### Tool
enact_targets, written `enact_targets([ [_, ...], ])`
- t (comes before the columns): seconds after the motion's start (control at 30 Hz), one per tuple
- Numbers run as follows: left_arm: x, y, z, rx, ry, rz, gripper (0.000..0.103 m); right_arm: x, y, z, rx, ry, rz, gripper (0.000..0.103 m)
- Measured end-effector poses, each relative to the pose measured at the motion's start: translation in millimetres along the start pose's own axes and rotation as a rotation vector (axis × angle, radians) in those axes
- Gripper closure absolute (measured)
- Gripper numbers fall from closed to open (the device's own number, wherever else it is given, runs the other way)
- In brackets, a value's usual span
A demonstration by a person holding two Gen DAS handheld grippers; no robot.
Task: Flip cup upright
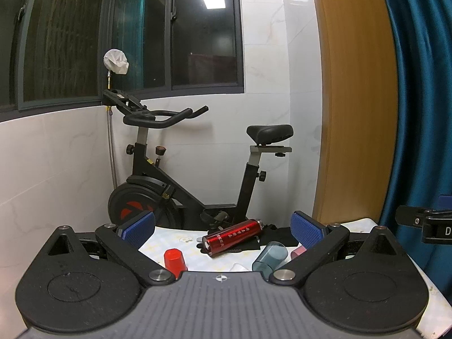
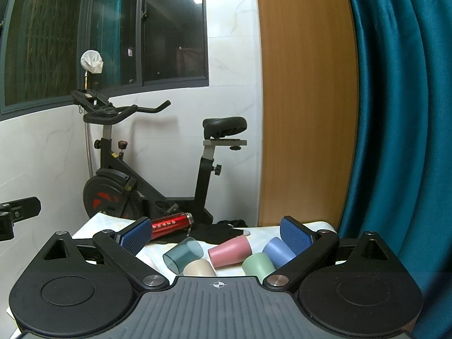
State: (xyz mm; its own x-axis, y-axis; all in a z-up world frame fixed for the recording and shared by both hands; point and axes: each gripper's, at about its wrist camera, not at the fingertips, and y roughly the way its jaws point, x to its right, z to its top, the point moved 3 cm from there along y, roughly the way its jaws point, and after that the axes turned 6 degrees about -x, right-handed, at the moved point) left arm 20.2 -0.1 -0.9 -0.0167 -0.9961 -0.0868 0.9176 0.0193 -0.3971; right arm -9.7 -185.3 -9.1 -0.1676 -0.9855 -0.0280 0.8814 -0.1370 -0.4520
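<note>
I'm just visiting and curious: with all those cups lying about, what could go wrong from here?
The pink cup, green cup, blue cup and beige cup lie packed together, so the open right gripper may knock a neighbour. The lying teal cup or bottle could roll if bumped.
</note>
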Motion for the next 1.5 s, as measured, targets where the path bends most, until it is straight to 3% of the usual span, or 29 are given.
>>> enact_targets([
  [0.87,-4,5,-3,-0.024,-0.034,-0.006,0.0,1,-4,3,0.006,0.001,-0.007,0.007],
  [0.97,-9,11,-6,-0.038,-0.068,-0.022,0.0,2,-3,5,0.002,0.007,-0.009,0.006],
  [1.13,-17,30,-10,-0.064,-0.084,0.011,0.0,4,6,7,0.004,0.018,0.003,0.0],
  [1.3,-38,56,-23,-0.107,-0.139,-0.035,0.0,9,19,7,0.066,0.011,-0.015,0.0],
  [1.5,-57,82,-39,-0.155,-0.068,0.056,0.0,19,51,4,0.062,0.036,-0.005,0.0],
])
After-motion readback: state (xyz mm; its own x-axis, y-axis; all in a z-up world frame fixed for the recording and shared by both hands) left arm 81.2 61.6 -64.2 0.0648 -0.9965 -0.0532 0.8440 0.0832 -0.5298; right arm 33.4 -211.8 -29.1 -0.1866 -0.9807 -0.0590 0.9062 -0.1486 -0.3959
